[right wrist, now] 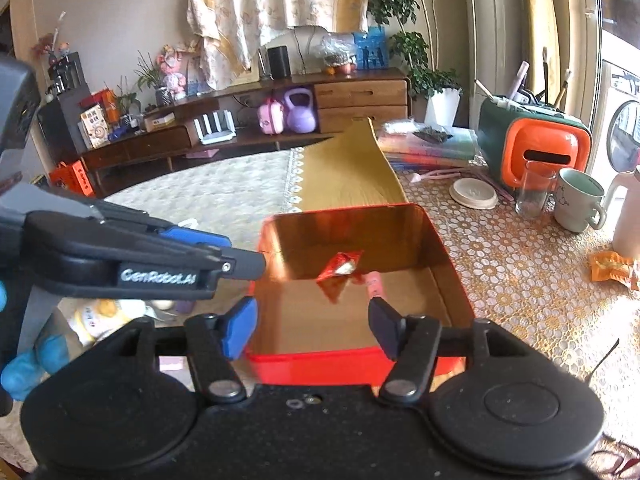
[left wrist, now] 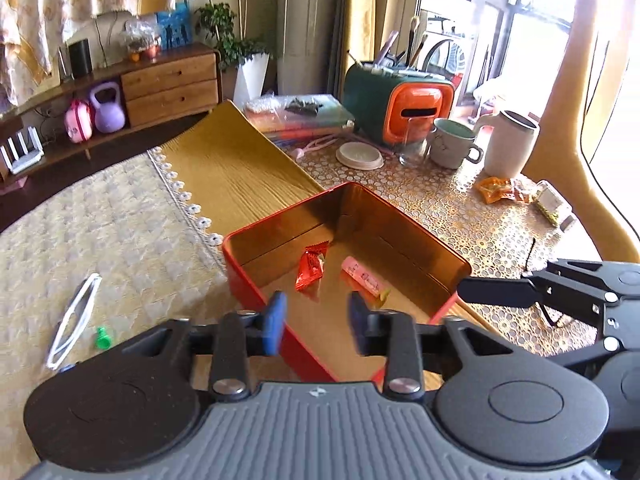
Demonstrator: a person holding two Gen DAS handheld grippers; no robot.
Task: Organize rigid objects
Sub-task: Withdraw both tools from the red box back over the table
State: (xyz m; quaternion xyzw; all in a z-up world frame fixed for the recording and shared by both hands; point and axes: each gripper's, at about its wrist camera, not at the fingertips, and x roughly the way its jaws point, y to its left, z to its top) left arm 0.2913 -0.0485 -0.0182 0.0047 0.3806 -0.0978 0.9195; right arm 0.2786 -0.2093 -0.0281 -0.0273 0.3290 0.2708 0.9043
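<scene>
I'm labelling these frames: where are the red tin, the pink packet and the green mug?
red tin [left wrist: 256, 300], left wrist view, outer left wall.
pink packet [left wrist: 362, 276], left wrist view, middle of the wrapper.
green mug [right wrist: 578, 200], right wrist view, side of the body.

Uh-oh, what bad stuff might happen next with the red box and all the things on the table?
1. The red tin sits right under both open tongs, left and right; a low move might bump or slide it.
2. The drinking glass and mug stand close together near the orange snack packet; reaching for that packet could knock them over.
3. The two tongs are close together, so they might hit each other.
</scene>
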